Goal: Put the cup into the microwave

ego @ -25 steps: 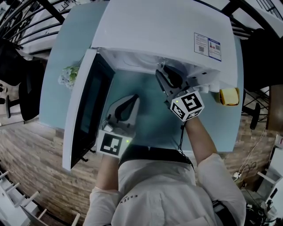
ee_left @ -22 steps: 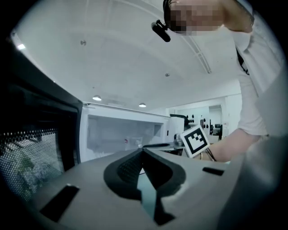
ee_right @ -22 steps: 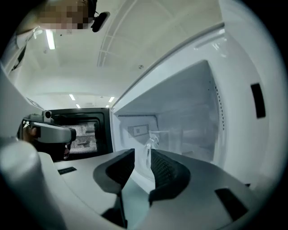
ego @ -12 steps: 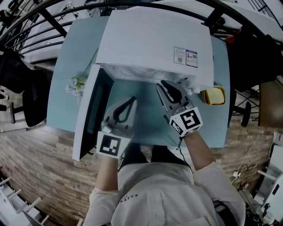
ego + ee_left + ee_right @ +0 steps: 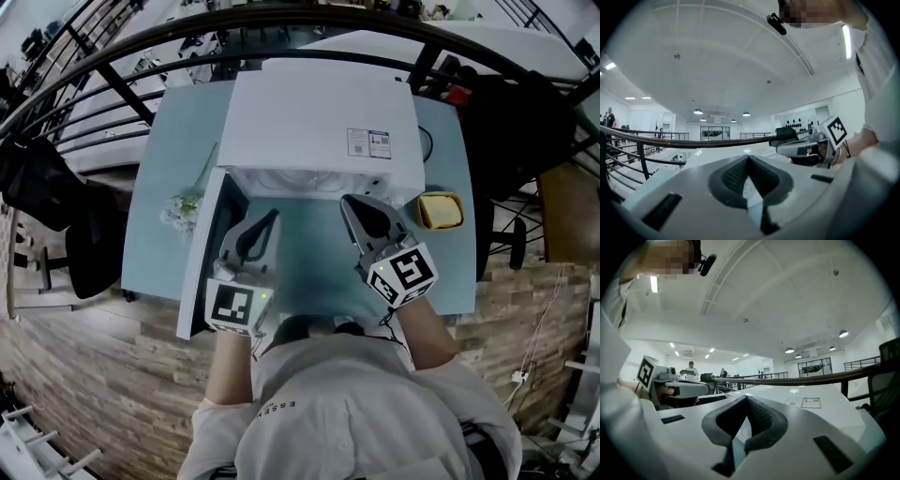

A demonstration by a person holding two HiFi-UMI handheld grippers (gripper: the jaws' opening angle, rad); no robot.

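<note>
Facing open white box-shaped microwave (image 5: pixel 319 122) ahead of jaws; we hold left gripper (image 5: pixel 272 217), right gripper (image 5: pixel 350 201) pinched together, empty.

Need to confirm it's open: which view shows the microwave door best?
Head view: from above, the microwave door stands swung open at the left. Both gripper views aim up at the ceiling, showing no door.
</note>
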